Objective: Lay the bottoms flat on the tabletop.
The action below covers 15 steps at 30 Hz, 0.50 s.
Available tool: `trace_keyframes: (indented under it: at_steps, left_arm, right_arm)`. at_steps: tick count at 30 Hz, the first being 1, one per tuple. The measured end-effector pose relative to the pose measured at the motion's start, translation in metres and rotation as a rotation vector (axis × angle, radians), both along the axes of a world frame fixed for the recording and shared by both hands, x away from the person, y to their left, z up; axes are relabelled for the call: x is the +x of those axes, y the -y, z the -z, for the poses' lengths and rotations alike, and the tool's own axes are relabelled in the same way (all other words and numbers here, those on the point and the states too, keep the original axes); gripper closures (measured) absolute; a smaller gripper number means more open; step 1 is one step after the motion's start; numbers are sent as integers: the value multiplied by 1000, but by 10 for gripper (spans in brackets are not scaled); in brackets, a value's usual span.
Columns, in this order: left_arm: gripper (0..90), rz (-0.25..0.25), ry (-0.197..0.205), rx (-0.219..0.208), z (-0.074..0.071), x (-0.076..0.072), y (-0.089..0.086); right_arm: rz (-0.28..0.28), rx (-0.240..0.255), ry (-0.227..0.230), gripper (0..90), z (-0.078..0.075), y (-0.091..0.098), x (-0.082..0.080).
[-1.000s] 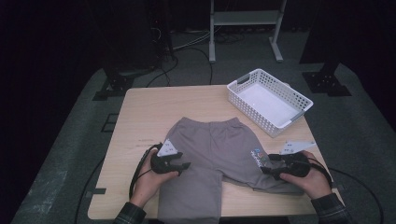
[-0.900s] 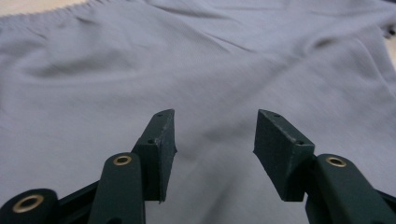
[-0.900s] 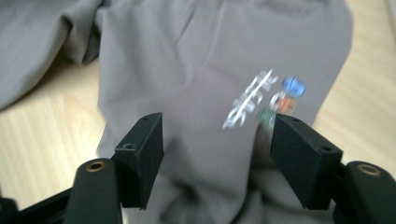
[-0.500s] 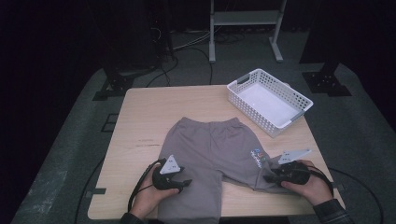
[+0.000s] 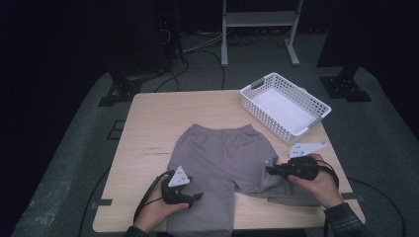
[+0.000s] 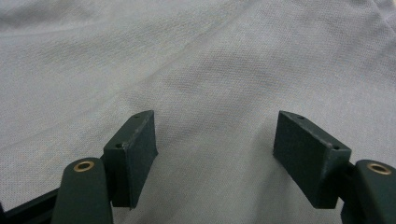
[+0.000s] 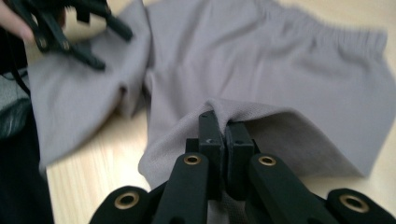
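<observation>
Wood table (image 5: 148, 128) — grey shorts (image 5: 222, 153) flat, white basket (image 5: 284, 106) far-right corner.

No readable text, labels, brands or numbers are showing in any view. The grey shorts (image 5: 225, 158) are carrying a small pale mark near the right leg hem in the high view, but it is reading too small and blurred to make out. The white basket (image 5: 284, 106) and the tabletop (image 5: 163, 118) are showing no print.
</observation>
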<state>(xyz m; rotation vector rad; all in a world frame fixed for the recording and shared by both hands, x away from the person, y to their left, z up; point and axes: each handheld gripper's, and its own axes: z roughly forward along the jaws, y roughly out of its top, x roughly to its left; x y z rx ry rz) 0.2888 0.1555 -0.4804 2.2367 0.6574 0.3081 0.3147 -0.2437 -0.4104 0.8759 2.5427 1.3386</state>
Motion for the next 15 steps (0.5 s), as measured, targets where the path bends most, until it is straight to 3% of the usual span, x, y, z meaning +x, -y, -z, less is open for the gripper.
trace_keyframes:
  at_steps: [10, 15]
  left_arm:
    - [287, 17, 1, 0, 0, 1, -1]
    - [287, 20, 3, 1, 0, 1, -1]
  right_arm:
    - [-5, 44, 59, 875, -20, -34, 45]
    - [29, 64, 90, 873, -23, -46, 69]
